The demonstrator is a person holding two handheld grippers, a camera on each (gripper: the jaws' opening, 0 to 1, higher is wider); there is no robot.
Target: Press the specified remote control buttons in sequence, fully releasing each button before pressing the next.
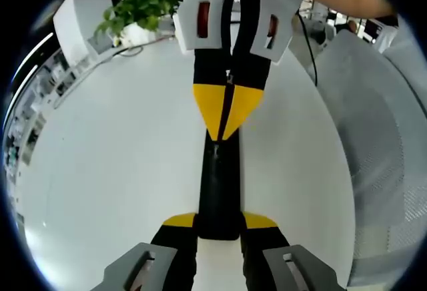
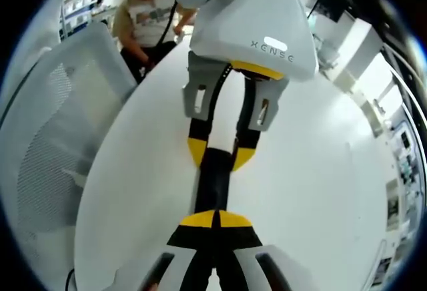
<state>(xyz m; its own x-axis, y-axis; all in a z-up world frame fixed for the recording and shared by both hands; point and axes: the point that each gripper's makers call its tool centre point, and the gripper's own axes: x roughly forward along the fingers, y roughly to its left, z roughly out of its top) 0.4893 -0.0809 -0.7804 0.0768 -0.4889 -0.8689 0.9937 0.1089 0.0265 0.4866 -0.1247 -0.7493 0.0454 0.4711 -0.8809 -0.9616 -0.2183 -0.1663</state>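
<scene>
Slim black bar-shaped remote control lies flat on the round white tabletop, near its middle. Its long axis runs straight along the line between the two grippers.

In the left gripper view, the left gripper has its yellow-tipped black jaws either side of the remote's near end, touching or nearly so; it reads as pinching that end to steady it. In the right gripper view the same end of the remote sits between those jaws at the far side.

Right gripper has its yellow tips pressed together with no gap, sitting on the top face of the remote at the opposite end. From the left gripper view its closed point comes down onto the remote's far end. Whether a button is actually depressed cannot be told; no buttons are legible on the black face.

Key relation: the remote points directly away from the right gripper along its own jaw axis, so any next button lies forward along that line; the right gripper is the pressing tool, the left the clamp. Judgement: next move needs a clean lift off, then a shift along the axis.

Around: grey mesh chair back beside the table, potted green plant at the far edge, person in a printed shirt beyond.
</scene>
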